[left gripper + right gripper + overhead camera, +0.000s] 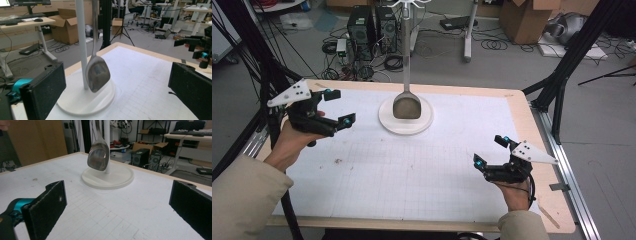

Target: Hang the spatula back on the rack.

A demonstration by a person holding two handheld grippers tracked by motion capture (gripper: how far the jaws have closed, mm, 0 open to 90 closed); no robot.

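A metal spatula point(406, 105) hangs blade down from a white stand with a round base point(387, 122) at the back middle of the table. My left gripper point(340, 107) is held above the table to the left of the stand, jaws wide apart and empty. In the left gripper view the spatula point(98, 72) hangs beside the white pole point(81, 42), ahead of the open left gripper point(117, 92). My right gripper point(489, 151) stands open and empty near the front right. From there the spatula point(98, 156) and the base point(110, 178) lie well beyond the right gripper point(117, 207).
A white gridded mat point(412, 170) covers the wooden table top. Black frame posts point(562, 75) rise at the table's back corners. Computers, cables and cardboard boxes point(524, 17) sit on the floor beyond. The other gripper point(197, 47) appears far right in the left gripper view.
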